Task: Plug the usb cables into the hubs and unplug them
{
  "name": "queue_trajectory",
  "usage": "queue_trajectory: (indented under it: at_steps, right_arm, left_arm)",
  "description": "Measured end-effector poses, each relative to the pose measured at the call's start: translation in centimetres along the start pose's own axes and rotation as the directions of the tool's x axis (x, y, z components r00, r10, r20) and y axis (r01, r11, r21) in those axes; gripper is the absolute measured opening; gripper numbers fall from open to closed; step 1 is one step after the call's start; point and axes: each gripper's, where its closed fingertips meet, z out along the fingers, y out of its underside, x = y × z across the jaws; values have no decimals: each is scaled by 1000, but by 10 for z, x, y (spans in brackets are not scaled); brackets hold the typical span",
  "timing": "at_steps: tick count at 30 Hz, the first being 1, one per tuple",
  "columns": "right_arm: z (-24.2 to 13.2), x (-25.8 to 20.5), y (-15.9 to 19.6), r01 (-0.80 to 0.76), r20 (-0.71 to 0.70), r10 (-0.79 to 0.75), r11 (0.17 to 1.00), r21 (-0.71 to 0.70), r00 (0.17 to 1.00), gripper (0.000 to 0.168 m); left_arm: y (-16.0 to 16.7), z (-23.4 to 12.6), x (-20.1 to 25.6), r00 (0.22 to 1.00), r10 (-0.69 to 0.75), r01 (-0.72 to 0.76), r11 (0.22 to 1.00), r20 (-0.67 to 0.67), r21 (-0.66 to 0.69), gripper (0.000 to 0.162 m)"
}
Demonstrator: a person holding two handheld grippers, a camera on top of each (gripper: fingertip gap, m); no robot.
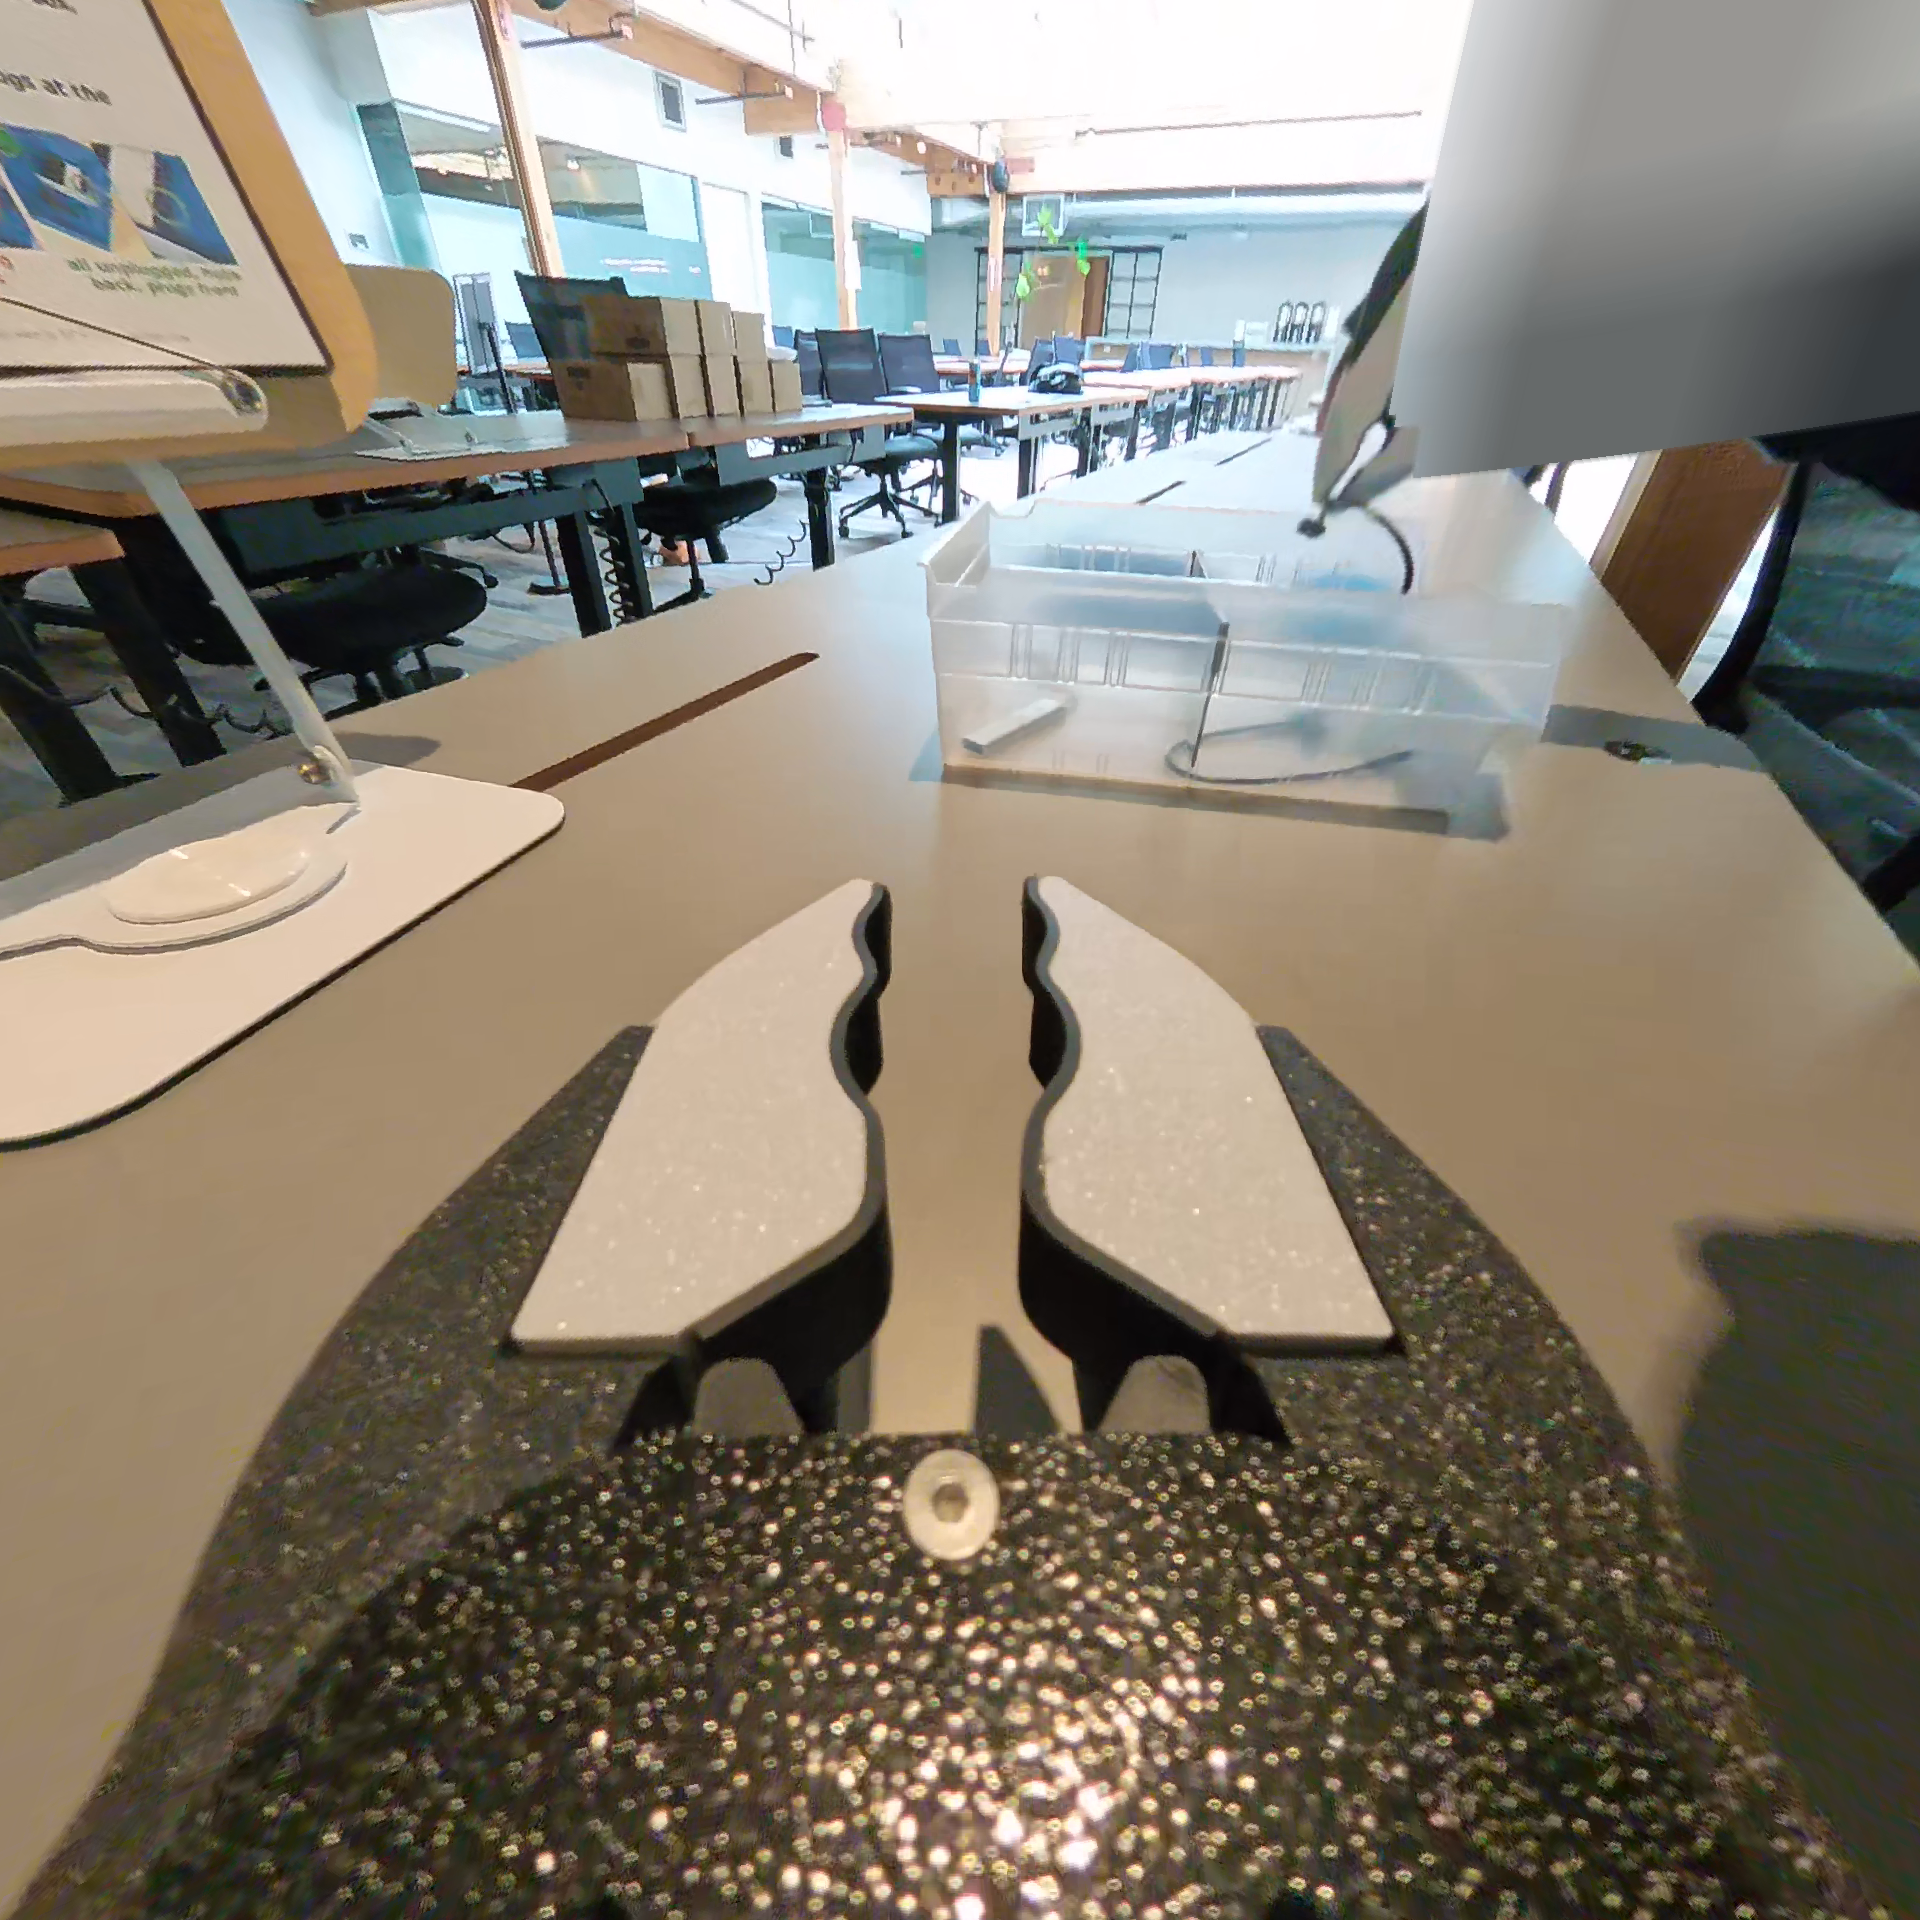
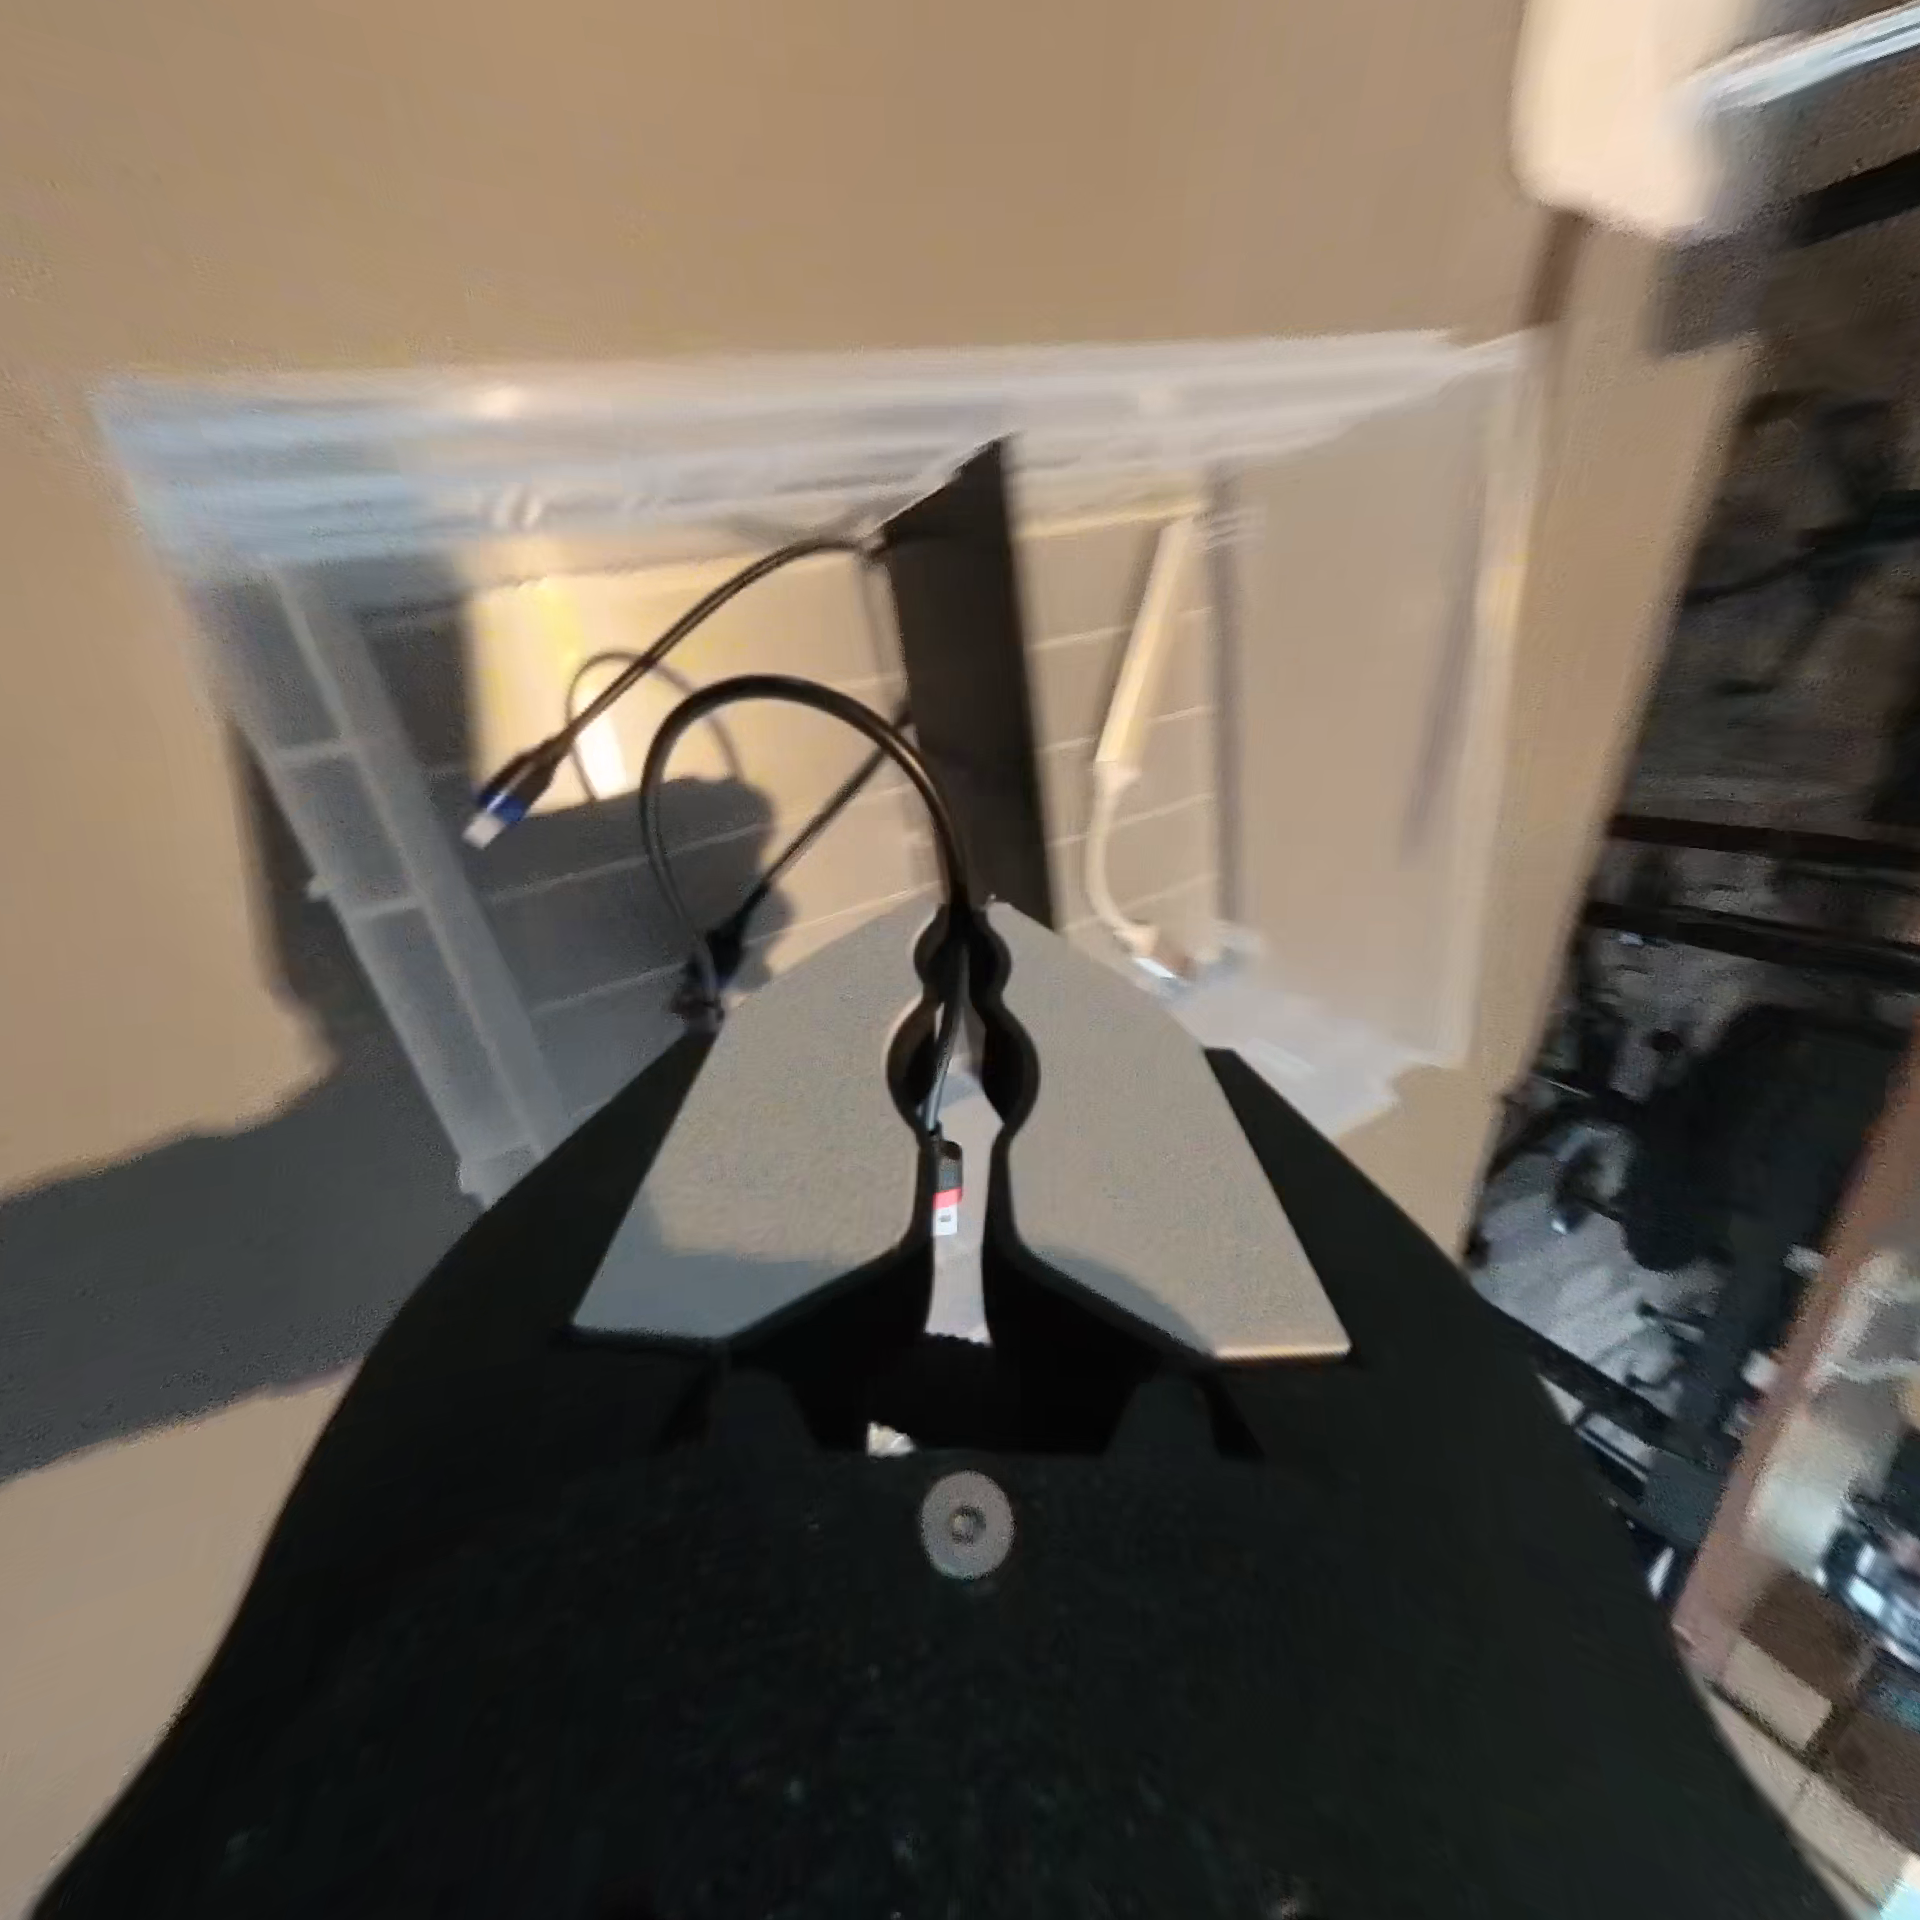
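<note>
Translucent plastic bin (image 2: pixel 343 790) on the tan tabletop (image 1: pixel 727 831) holds the black hub (image 2: pixel 961 665) and loose USB cables. Right gripper (image 2: pixel 961 935) pinches one thin black cable (image 2: pixel 790 696), light and floppy; gripping its rigid plug would likely steer better. Left gripper (image 1: pixel 956 914) sits empty, jaws narrowly parted.

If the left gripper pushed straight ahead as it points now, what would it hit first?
Most likely the clear plastic bin. The left gripper is open and empty above bare table, with nothing between its fingertips and the bin's near wall. Depth is hard to judge.
</note>
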Motion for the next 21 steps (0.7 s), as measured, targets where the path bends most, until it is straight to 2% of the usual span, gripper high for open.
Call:
queue_trajectory:
  at_steps: [3,6,10,13,16,21]
  right_arm:
    - [-50,34,-30,-49,-194,75,990,134,978,2]
    - [-87,65,-69,-59,-392,143,974,219,909,3]
    - [-100,91,-137,-79,-545,272,933,351,793,2]
    - [-81,95,-191,-92,-581,340,906,413,739,2]
    - [-43,90,-236,-109,-579,374,891,440,724,2]
    - [32,71,-292,-147,-462,406,854,500,789,3]
  left_arm:
    - [-6,-1,1,999,-33,33,999,-14,38,23]
    - [-12,-2,6,996,-71,76,995,-56,72,24]
    - [-18,1,16,988,-106,118,988,-113,99,30]
    - [-23,2,24,986,-96,112,987,-136,117,38]
    - [-30,2,35,984,-72,94,987,-161,131,48]
    - [-35,1,34,988,-73,92,986,-134,140,58]
